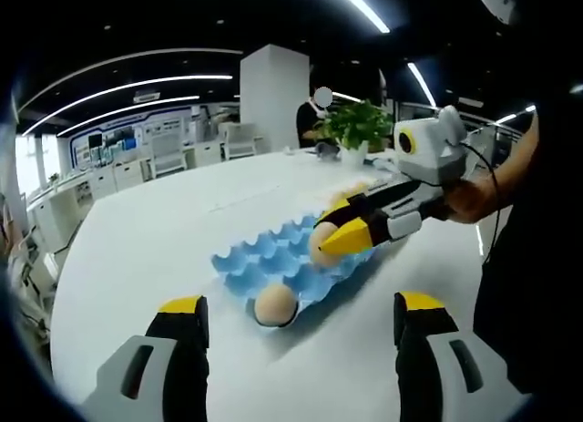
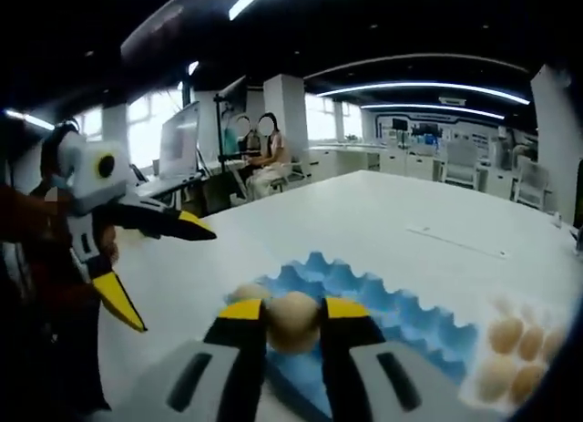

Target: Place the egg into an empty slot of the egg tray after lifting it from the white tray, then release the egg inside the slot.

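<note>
The right gripper [image 2: 292, 323] clamps an egg [image 2: 293, 320] just above the blue egg tray [image 2: 401, 317], mid-placement, so next it must lower into a free slot and let go, while the left gripper [image 1: 296, 326] hangs open-jawed near that tray.

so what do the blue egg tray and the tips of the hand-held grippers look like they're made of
The blue egg tray looks like matte moulded pulp or thin formed plastic: peaked cups, no glare; it is hard to tell which. The right hand-held gripper, shut on an egg, has yellow tips on black jaws, seemingly plastic or rubbery pads. The left hand-held gripper has the same yellow caps.
</note>
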`<action>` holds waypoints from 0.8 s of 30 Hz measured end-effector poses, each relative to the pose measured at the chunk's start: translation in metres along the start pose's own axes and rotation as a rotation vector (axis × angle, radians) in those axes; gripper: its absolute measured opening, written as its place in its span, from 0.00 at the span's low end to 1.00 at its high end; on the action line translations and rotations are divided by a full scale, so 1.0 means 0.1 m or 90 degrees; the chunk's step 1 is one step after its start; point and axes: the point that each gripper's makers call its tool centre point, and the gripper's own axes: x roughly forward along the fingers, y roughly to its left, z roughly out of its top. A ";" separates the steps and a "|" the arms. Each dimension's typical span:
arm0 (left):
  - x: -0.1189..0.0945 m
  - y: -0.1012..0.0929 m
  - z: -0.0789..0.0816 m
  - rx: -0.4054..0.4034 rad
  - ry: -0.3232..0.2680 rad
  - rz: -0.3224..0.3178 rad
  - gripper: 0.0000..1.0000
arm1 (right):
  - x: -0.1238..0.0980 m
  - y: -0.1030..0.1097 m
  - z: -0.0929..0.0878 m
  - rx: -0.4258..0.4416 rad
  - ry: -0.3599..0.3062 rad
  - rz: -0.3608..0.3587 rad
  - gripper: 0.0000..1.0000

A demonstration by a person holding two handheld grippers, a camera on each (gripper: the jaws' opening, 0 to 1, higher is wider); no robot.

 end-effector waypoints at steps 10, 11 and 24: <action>0.00 0.00 0.01 0.002 -0.002 -0.002 0.83 | 0.16 0.10 -0.10 -0.027 0.024 0.030 0.22; 0.00 0.01 0.01 0.002 -0.002 -0.001 0.83 | 0.16 0.11 -0.10 -0.032 0.024 0.031 0.22; -0.01 0.04 0.00 -0.001 -0.002 0.002 0.81 | 0.26 0.14 -0.25 -0.055 0.041 0.045 0.23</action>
